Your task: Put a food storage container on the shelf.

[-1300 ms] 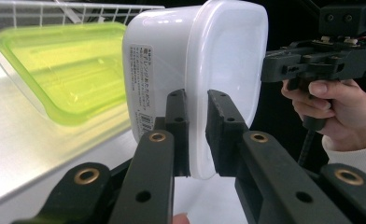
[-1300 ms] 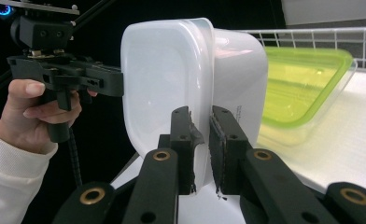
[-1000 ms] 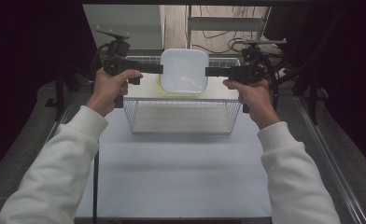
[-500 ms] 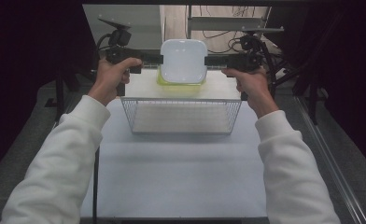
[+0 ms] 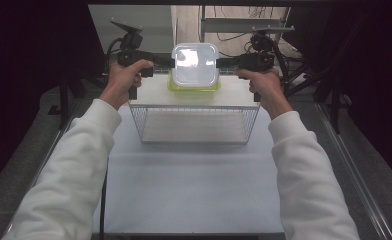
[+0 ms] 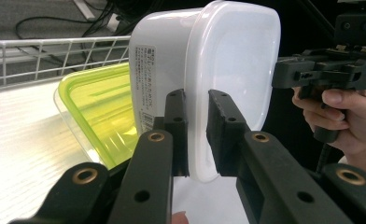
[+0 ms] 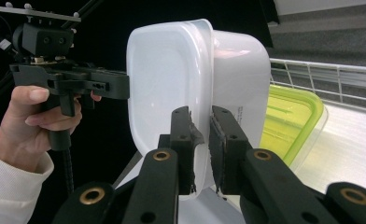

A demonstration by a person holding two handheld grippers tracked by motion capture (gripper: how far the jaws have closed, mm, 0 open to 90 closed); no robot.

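Nearest us, our sleeves (image 5: 69, 165) reach forward over the bare near half of the bench (image 5: 194, 190). Past them stands the wire basket (image 5: 194, 125), empty, about mid-bench. Beyond it we hold the white box (image 5: 195, 64) between both grippers: the left gripper (image 5: 160, 59) is clamped on the rim at its left side, the right gripper (image 5: 229, 62) clamped on the rim at its right, each pair of jaws pinching the lid's edge, as both gripper views show. A second ago the box hung just over the basket's far wall; now it sits farther out, over the far edge of the bench and directly above a green tub (image 5: 194, 86) that lies there. We judge the carry nearly done, and what remains is lowering the box onto or beside that tub. The bench is pale and matt, brightly lit at its far end. Behind it we see a metal frame, loose cables (image 5: 234, 35), and dark curtains on either side.
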